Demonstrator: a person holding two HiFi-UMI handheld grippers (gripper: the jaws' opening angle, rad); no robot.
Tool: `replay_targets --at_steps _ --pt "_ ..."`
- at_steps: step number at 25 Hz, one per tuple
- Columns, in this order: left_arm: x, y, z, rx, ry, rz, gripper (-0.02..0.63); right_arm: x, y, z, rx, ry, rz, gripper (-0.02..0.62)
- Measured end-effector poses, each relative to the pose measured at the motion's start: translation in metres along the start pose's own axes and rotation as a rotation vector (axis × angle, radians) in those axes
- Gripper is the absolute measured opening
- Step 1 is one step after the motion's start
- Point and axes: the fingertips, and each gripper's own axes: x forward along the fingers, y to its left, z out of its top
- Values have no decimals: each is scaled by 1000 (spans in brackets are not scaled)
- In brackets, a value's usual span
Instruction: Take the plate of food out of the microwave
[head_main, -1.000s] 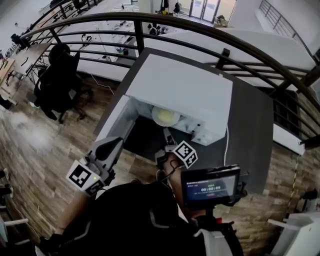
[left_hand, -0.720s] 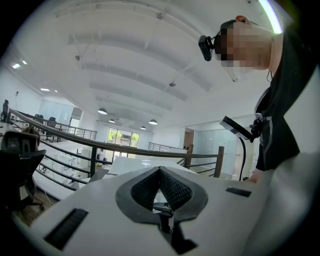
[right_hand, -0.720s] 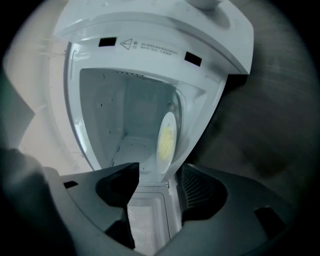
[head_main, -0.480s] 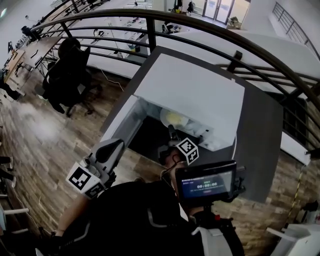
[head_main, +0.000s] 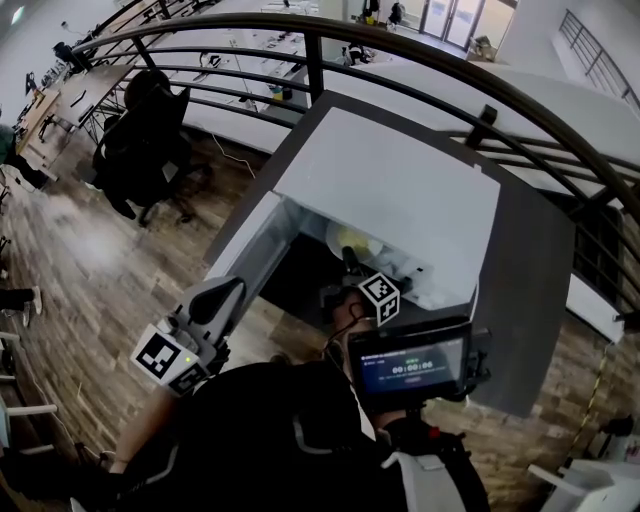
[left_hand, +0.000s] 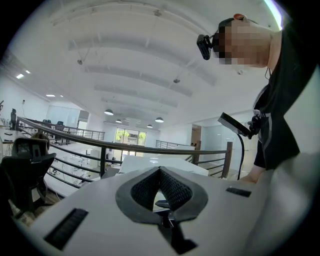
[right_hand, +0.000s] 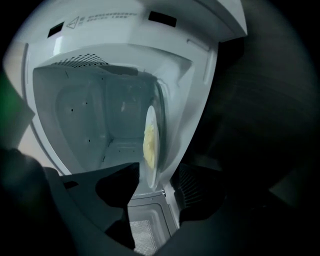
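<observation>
The white microwave (head_main: 395, 195) stands on a dark table (head_main: 525, 300) with its door (head_main: 243, 245) swung open to the left. Inside lies a white plate of yellow food (head_main: 354, 240). My right gripper (head_main: 348, 260) reaches into the opening, open. In the right gripper view the plate (right_hand: 152, 142) appears edge-on, its near rim between the two spread jaws of the right gripper (right_hand: 156, 187), with a gap on each side. My left gripper (head_main: 226, 292) hangs back at the lower left, away from the microwave. In its own view the left gripper (left_hand: 160, 172) is shut and points over the table at a railing.
A curved metal railing (head_main: 420, 60) runs behind the table. A black office chair (head_main: 145, 150) stands on the wood floor at the left. A small screen (head_main: 412, 365) is mounted in front of the person's chest, to the right of my right gripper.
My right gripper has moved forward into the microwave opening, up to the plate's rim. The left gripper has stayed in about the same place.
</observation>
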Motion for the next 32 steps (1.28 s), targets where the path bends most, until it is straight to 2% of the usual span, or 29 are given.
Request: replay_targets --at_steps 10,13,20,25,32 --pt "0 4 -9 -15 28 27 3 8 -7 13 49 -33 -26 245" --pt "0 1 -6 -11 12 28 3 6 -10 14 56 -34 -40 164" --pt "0 4 -12 -21 28 37 3 4 -11 14 88 -42 -27 128" --pt "-3 3 -13 -21 29 30 3 -2 -1 10 81 -59 28 25" --pt "-8 -1 -15 -22 20 4 3 -11 -3 9 43 -62 45 24"
